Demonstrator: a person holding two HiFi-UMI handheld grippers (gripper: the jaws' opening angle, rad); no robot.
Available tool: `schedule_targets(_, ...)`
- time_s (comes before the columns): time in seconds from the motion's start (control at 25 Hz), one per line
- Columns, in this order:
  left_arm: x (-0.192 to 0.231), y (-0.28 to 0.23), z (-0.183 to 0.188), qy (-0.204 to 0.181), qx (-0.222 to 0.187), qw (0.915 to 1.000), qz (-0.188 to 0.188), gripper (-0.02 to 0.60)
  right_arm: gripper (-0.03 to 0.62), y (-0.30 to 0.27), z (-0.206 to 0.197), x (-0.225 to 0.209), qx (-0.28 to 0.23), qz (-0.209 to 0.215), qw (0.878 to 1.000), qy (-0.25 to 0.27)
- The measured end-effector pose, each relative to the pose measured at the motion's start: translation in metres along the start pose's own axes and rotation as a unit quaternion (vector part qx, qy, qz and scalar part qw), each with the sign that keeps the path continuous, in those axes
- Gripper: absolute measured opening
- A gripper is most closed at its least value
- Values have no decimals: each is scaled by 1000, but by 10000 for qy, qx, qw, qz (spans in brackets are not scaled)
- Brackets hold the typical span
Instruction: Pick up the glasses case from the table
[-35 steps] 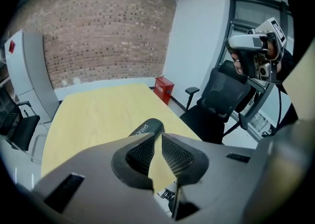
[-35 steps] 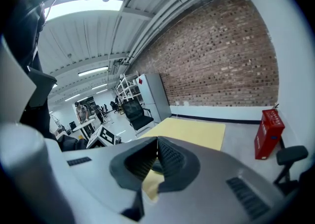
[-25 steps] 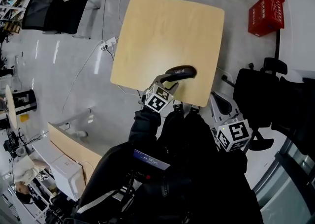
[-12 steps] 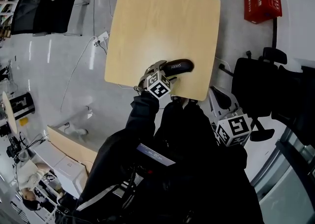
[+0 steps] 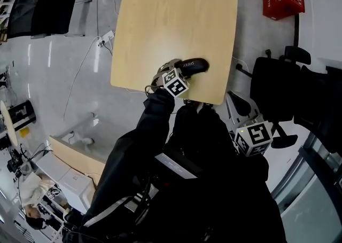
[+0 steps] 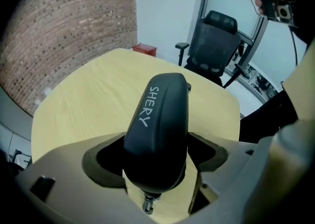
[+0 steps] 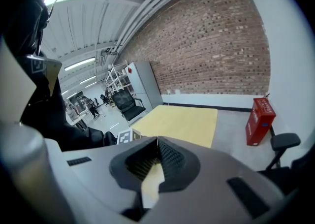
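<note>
My left tongs (image 6: 158,161) stand wide apart around the black glasses case (image 6: 160,114), which lies near the table's (image 6: 83,105) edge, pads clear of its sides. I'd centre it, sink lower, then squeeze evenly. Right tongs (image 7: 156,166) are together, empty, off the table.

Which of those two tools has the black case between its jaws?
The left tool: its open jaws straddle the glasses case on the table. The right tool holds nothing.
</note>
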State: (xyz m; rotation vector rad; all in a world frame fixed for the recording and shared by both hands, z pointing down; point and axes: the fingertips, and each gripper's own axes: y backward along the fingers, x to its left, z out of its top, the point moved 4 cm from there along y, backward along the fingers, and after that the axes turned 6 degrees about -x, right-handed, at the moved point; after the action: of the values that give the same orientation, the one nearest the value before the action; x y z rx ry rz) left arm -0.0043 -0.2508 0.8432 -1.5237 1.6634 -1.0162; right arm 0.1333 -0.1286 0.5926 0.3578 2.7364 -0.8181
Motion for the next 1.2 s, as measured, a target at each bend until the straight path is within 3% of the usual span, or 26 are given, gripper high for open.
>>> schedule_targets(0.28, -4, 2, -1, 464, -133, 9988, -61, 342, 6, 8, -2, 1, 93, -38, 9999, 90)
schedule_targets(0.4, -11, 10, 0, 949, -430, 9945, -99, 337, 6, 11, -1, 4, 2, -16, 10000, 45)
schedule_targets(0.48, -12, 22, 2, 1396, -781, 9871, -26, 337, 6, 13, -1, 6, -72, 20, 10000, 12)
schedule_targets(0.68, -2, 85, 36, 2360, -2073, 9490, 282, 336, 6, 19, 8, 11, -283, 68, 9995, 77)
schedule_targets(0.8, 4, 132, 66, 2405, -2694, 9305, 615, 336, 6, 21, 22, 12, -518, 34, 9985, 169)
schedule_targets(1.0, 14, 221, 107, 2399, -3718, 8860, 1388, 336, 6, 22, 61, 22, -1075, 133, 9929, 483)
schedule_targets(1.2, -1, 300, 136, 2255, -4454, 8460, 1870, 336, 5, 36, 93, 42, -1511, 357, 9847, 796)
